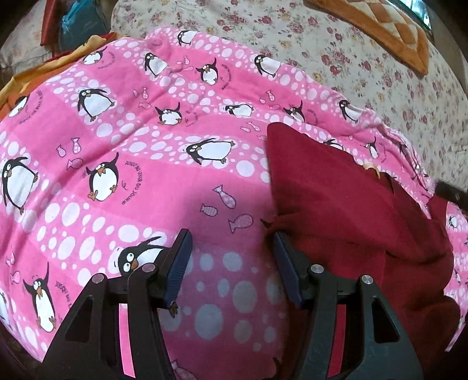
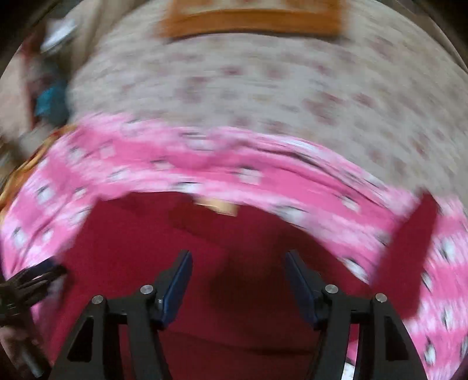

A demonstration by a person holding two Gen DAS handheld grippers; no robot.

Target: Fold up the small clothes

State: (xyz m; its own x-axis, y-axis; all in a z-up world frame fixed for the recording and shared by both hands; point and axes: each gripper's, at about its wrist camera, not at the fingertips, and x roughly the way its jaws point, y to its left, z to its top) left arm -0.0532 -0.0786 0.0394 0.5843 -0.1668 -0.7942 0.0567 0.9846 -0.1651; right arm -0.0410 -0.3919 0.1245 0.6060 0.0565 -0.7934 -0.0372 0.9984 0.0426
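A dark red garment (image 1: pixel 336 204) lies on a pink penguin-print blanket (image 1: pixel 131 131), with a small beige label (image 1: pixel 370 168) near its far edge. My left gripper (image 1: pixel 231 236) is open over the blanket with nothing between its fingers, and its right finger sits at the garment's left edge. The right wrist view is blurred. There my right gripper (image 2: pixel 237 255) stands open above the red garment (image 2: pixel 131 248), and no cloth shows between its jaws. A sleeve-like red flap (image 2: pixel 409 257) lies out to the right on the blanket (image 2: pixel 204 163).
A cream floral bedspread (image 1: pixel 351 58) stretches beyond the blanket. An orange patterned cushion (image 1: pixel 380 26) lies at the far right. Teal and red items (image 1: pixel 82 23) sit at the far left, with orange cloth (image 1: pixel 29 79) under the blanket's left edge. A dark object (image 2: pixel 29 280) shows at the left of the right wrist view.
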